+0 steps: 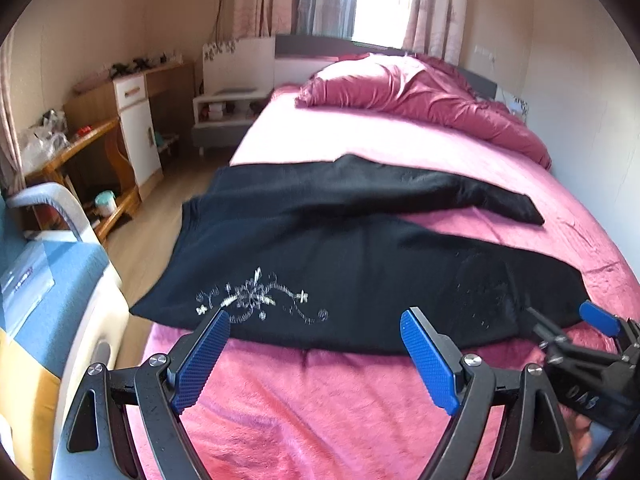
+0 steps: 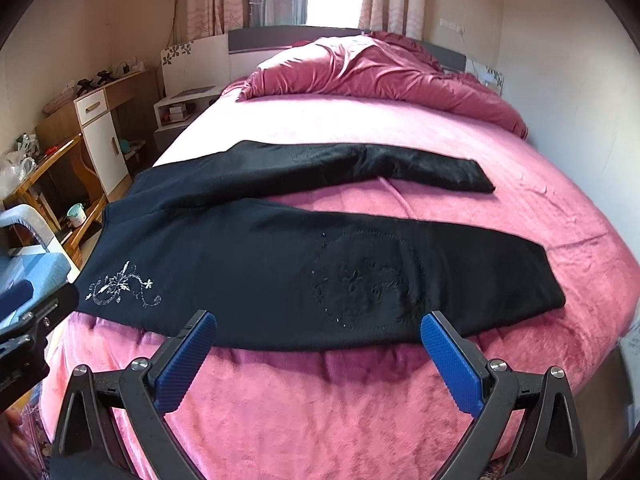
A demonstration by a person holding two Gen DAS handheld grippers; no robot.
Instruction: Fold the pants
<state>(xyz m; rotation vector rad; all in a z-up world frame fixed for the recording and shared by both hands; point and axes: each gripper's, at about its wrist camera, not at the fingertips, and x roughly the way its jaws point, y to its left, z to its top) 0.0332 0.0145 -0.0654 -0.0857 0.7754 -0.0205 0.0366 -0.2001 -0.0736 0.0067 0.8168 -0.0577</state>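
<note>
Black pants lie spread flat across the pink bed, waist to the left, both legs running right and splayed apart. White floral embroidery marks the near hip. My left gripper hovers open just short of the pants' near edge, by the embroidery. My right gripper is open too, in front of the near leg's stitched knee patch. It also shows at the right edge of the left wrist view as the right gripper. Neither gripper holds anything.
The bed has a pink fleece cover, with a bunched crimson duvet at the headboard. Left of the bed stand a blue-cushioned chair, a wooden desk and a white nightstand.
</note>
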